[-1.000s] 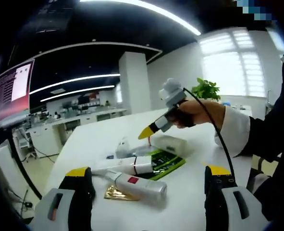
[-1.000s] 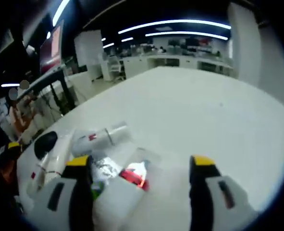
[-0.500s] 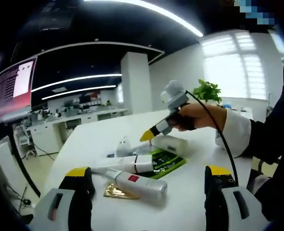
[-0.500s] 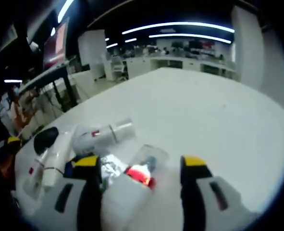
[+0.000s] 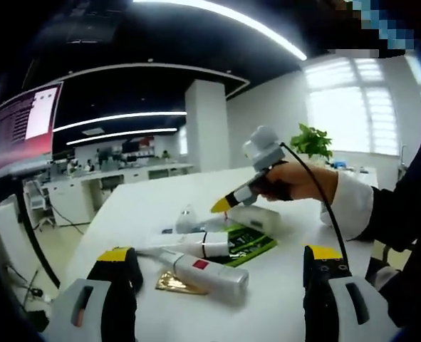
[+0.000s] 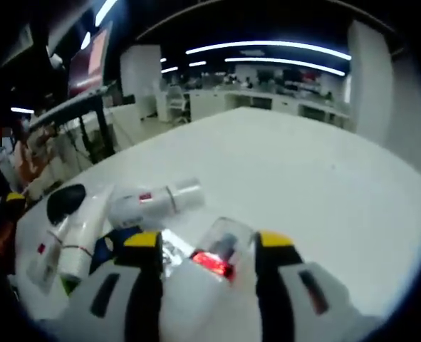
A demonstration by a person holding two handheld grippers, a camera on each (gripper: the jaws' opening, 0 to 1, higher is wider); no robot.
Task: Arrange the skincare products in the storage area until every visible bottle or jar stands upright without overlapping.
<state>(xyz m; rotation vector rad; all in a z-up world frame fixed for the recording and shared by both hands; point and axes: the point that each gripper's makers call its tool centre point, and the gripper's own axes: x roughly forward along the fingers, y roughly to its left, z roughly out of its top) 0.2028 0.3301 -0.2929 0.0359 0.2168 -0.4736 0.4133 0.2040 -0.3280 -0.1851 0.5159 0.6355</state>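
Observation:
Several white skincare bottles lie on their sides on the white table [image 5: 153, 196]. Nearest in the left gripper view is a bottle with a red label [image 5: 209, 275], with a white tube [image 5: 189, 244] behind it. My left gripper [image 5: 220, 255] hangs open above the table's near part, holding nothing. A hand brings my right gripper [image 5: 222, 205] down over a white bottle [image 5: 258, 216]. In the right gripper view my right gripper [image 6: 206, 242] has its jaws pressed against that clear-capped, red-marked bottle [image 6: 210, 281]. Another lying bottle [image 6: 153, 203] and a tube [image 6: 82, 231] rest further left.
A gold sachet [image 5: 173, 285] and a green packet [image 5: 247, 241] lie flat among the bottles. A small clear-topped bottle [image 5: 186, 216] stands behind them. Bare tabletop [image 6: 303, 164] stretches beyond the bottles. A potted plant [image 5: 311, 141] sits at the far table edge.
My right gripper's jaws have narrowed from wide apart onto the clear-capped bottle. The left gripper view has barely shifted; the bottles on the table lie as before.

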